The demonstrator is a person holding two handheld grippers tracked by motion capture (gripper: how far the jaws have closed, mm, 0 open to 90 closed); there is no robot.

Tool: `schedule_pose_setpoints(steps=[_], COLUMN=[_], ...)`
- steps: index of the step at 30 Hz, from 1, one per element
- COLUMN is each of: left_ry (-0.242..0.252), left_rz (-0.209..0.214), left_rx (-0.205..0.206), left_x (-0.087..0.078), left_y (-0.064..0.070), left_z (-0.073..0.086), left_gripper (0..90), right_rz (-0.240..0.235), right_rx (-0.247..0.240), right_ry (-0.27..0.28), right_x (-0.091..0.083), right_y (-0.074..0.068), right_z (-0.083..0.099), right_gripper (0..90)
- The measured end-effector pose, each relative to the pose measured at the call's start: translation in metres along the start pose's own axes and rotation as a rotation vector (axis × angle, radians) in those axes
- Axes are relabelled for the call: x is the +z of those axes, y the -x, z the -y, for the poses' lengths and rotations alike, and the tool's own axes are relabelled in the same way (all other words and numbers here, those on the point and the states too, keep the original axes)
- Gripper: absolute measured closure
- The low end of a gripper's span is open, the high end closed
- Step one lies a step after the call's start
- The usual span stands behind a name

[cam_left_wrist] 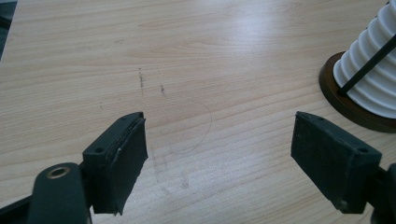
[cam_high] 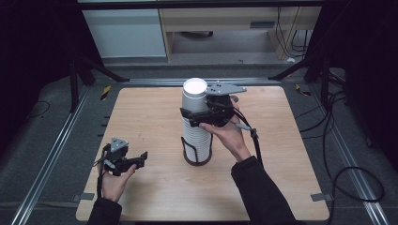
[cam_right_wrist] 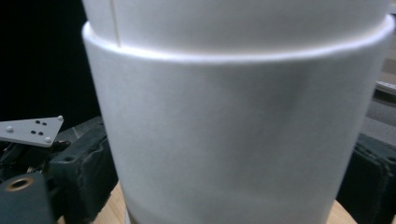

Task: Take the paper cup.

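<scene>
Now, R gripper [cam_high: 199,116] gripping top cup [cam_high: 194,97], holder [cam_high: 197,157] stacked

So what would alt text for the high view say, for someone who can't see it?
A right gripper clasps the top of a white cup stack in a wire holder on a wooden table. The left gripper rests open nearby.

- Surface [cam_left_wrist: 187,56]: pale wood grain, smooth, low sheen, faintly scuffed.
- Cup stack [cam_high: 197,136]: white paper, matt, smooth walls, rolled rims.
- Holder base [cam_left_wrist: 345,105]: dark brown, smooth; thin black rod.
- Jaws: black, matt, pads slightly rough.
- Three-cornered plate [cam_high: 226,88]: grey metal, dull.
</scene>
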State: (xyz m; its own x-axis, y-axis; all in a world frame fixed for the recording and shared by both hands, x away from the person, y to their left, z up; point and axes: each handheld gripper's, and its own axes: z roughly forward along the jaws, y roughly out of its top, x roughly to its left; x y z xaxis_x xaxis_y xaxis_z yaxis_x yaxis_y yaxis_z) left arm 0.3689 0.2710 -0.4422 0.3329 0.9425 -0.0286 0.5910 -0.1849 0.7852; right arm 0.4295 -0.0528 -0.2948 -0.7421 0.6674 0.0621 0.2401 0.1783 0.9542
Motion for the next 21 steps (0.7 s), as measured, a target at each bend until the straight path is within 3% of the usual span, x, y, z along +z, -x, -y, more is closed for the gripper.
schedule_pose_setpoints(steps=[21], left_ry=[-0.007], left_rz=[-0.004], left_rx=[-0.005], left_x=[0.0009], left_y=[-0.0020], left_z=[0.0007], left_gripper=[17.8], right_rz=[0.012], right_rx=[-0.025], right_ry=[-0.030], right_x=[-0.0010], right_y=[-0.0007], right_z=[-0.0031], right_gripper=[13.4])
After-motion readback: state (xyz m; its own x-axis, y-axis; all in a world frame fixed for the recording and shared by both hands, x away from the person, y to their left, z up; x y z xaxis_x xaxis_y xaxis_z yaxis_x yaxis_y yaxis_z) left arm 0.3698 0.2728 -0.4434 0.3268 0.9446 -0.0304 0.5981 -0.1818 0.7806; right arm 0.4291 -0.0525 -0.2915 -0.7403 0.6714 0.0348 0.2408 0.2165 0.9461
